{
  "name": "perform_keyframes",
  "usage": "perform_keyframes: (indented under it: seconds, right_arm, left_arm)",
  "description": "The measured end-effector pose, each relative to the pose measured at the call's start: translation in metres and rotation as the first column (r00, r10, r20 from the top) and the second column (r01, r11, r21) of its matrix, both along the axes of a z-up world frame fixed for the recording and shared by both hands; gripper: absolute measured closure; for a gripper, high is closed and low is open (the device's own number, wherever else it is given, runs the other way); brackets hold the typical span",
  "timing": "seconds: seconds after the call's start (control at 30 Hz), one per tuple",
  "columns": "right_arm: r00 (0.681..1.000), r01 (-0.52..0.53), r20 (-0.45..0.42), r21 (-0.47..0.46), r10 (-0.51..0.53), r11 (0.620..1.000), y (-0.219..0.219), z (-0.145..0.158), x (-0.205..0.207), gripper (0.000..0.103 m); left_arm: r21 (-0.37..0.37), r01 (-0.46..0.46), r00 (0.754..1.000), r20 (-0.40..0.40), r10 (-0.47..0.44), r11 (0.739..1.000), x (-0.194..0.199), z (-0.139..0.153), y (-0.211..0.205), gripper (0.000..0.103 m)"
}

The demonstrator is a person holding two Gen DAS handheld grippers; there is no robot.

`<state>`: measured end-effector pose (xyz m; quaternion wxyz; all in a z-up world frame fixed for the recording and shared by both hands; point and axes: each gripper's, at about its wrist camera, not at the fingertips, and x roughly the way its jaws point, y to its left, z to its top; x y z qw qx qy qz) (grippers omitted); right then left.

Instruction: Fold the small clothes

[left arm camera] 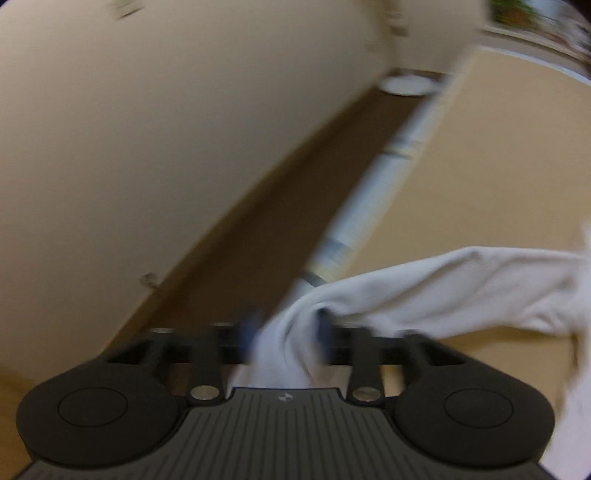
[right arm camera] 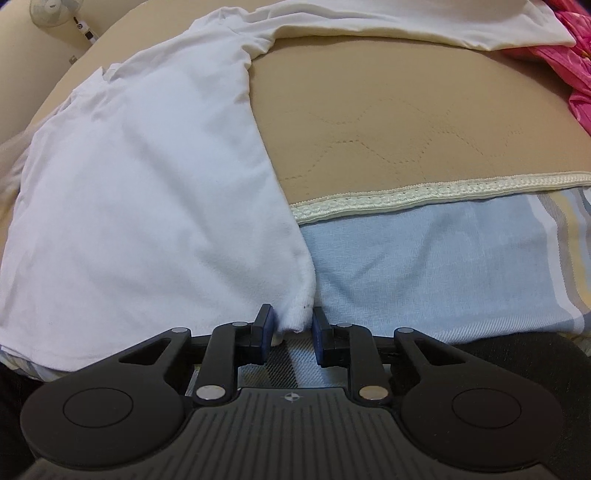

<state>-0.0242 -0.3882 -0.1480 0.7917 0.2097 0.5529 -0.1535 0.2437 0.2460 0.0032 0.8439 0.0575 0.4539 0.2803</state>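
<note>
Right wrist view: white T-shirt (right arm camera: 147, 206) spread flat over a tan quilted mat (right arm camera: 406, 122) and a pale blue sheet (right arm camera: 424, 269), filling the frame from nine o'clock to centre; shirt's lower corner hanging down at six o'clock between the blue fingertips (right arm camera: 266, 328) of the right gripper (right arm camera: 291, 330); jaws narrowed around that hem corner, left pad touching cloth, a sliver of gap visible at the right pad, so not yet clamped tight; cream lace trim (right arm camera: 443, 192) edging the mat from centre toward three o'clock; a second cream garment (right arm camera: 424, 22) lying along twelve o'clock; pink fabric (right arm camera: 569, 62) bunched at two o'clock; a white fan (right arm camera: 51, 11) just visible at eleven o'clock. Left wrist view: heavily blurred; left gripper (left arm camera: 286, 328) clenched on a bunched fold of the same white T-shirt (left arm camera: 443, 291), cloth pinched between the blue pads and stretching off toward three o'clock, lifted clear of the tan mat (left arm camera: 498, 166); cream wall (left arm camera: 166, 129) across nine to twelve o'clock; dark strip of floor (left arm camera: 295, 192) running diagonally from seven to one o'clock beside the bed's striped edge (left arm camera: 369, 206); a white round object (left arm camera: 406, 85) at one o'clock, too blurred to identify.
</note>
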Motion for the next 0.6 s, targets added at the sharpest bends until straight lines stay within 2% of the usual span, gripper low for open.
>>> perform_keyframes:
  seconds: [0.03,0.07,0.1,0.13,0.2,0.27,0.33,0.37,0.43,0.47,0.5,0.53,0.57,0.6]
  right_arm:
    - [1.000,0.007,-0.004,-0.001,-0.007,1.000,0.000,0.000,0.002,0.080]
    - [1.000,0.017,-0.005,-0.001,-0.017,1.000,0.001,0.000,0.003,0.080]
    - [1.000,0.026,-0.006,0.001,-0.026,1.000,0.001,0.000,0.002,0.080]
    - [0.999,0.033,-0.007,0.003,-0.033,0.999,0.001,-0.001,0.002,0.080]
    - [0.999,0.045,-0.008,0.008,-0.045,0.999,-0.001,-0.002,0.001,0.080]
    - [0.999,0.051,-0.012,0.013,-0.051,0.999,-0.002,-0.003,0.001,0.080]
    - [0.999,0.049,-0.017,0.014,-0.049,0.999,-0.003,-0.003,0.002,0.080]
    - [0.999,0.047,-0.019,0.013,-0.047,0.999,-0.003,-0.003,0.003,0.080]
    - [0.999,0.041,-0.017,0.007,-0.041,0.999,-0.002,-0.001,0.002,0.080]
    - [0.999,0.041,-0.014,0.006,-0.041,0.999,-0.002,-0.001,0.002,0.080]
    - [0.999,0.043,-0.010,0.005,-0.043,0.999,-0.002,-0.002,0.001,0.080]
    - [0.999,0.046,-0.006,0.004,-0.046,0.999,-0.001,-0.002,0.000,0.080]
    - [0.999,0.049,0.000,0.001,-0.049,0.999,-0.001,-0.002,-0.002,0.080]
    - [0.999,0.050,0.004,-0.002,-0.050,0.999,0.000,-0.002,-0.003,0.080]
  left_arm:
    - [-0.023,-0.009,1.000,0.002,0.009,1.000,0.006,0.004,0.005,0.036]
    - [-0.066,0.023,1.000,0.021,-0.021,0.998,0.005,0.007,0.004,0.031]
    - [-0.100,0.072,0.997,0.036,-0.069,0.992,0.000,0.007,-0.003,0.017]
    - [-0.121,0.139,0.990,0.039,-0.135,0.983,-0.009,0.002,-0.015,0.009]
    - [-0.127,0.275,0.961,0.019,-0.275,0.953,-0.033,-0.016,-0.042,0.008]
    - [-0.142,0.433,0.895,-0.045,-0.443,0.890,-0.063,-0.045,-0.075,0.008]
    - [-0.159,0.583,0.791,-0.112,-0.602,0.796,-0.105,-0.079,-0.108,0.008]
    - [-0.151,0.654,0.725,-0.154,-0.671,0.741,-0.125,-0.096,-0.125,0.008]
    - [-0.101,0.756,0.615,-0.229,-0.755,0.647,-0.163,-0.129,-0.145,0.009]
    - [-0.080,0.793,0.569,-0.256,-0.781,0.604,-0.177,-0.141,-0.153,0.009]
    - [-0.071,0.815,0.539,-0.269,-0.798,0.574,-0.188,-0.148,-0.159,0.009]
    - [-0.067,0.828,0.520,-0.275,-0.808,0.556,-0.193,-0.152,-0.162,0.009]
    - [-0.057,0.832,0.517,-0.279,-0.809,0.552,-0.195,-0.157,-0.162,0.009]
    - [-0.045,0.828,0.526,-0.282,-0.802,0.559,-0.193,-0.161,-0.161,0.009]
